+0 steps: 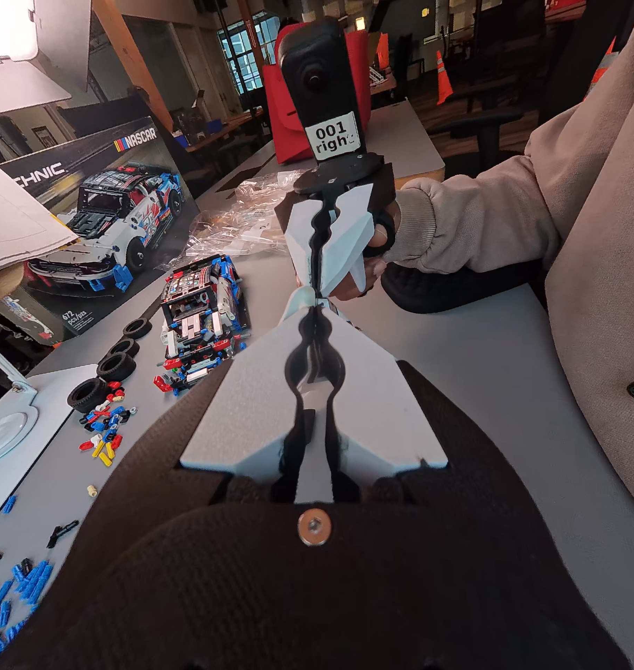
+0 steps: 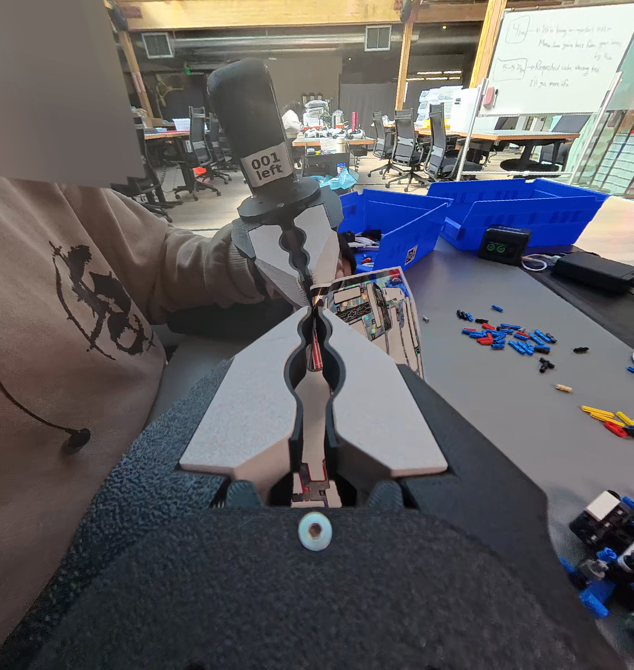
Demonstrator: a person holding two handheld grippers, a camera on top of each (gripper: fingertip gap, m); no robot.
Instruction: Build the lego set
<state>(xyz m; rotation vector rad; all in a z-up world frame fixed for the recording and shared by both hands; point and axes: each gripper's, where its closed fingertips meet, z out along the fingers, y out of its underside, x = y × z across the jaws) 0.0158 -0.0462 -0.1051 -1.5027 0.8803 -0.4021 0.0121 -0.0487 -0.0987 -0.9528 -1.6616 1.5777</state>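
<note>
My left gripper (image 1: 314,311) and right gripper (image 2: 314,311) meet tip to tip above the grey table (image 1: 435,362). The right gripper is shut on a shiny sticker sheet (image 2: 377,311), which runs back between its fingers and fans out to the right. The left gripper, which also shows in the right wrist view (image 2: 310,286), is shut on the sheet's near corner. Whether it pinches one sticker or the whole sheet is hidden. In the left wrist view the sheet (image 1: 301,295) shows only as a white edge. The half-built lego car (image 1: 203,319) stands on the table to the left.
Several black tyres (image 1: 116,362) and loose small pieces (image 1: 105,424) lie left of the car. The set's box (image 1: 101,217), an open booklet (image 1: 14,224) and empty plastic bags (image 1: 243,217) stand behind. Blue bins (image 2: 507,214), a black device (image 2: 504,246) and blue pins (image 2: 507,337) are on the table. The grippers are tip to tip, or close to it.
</note>
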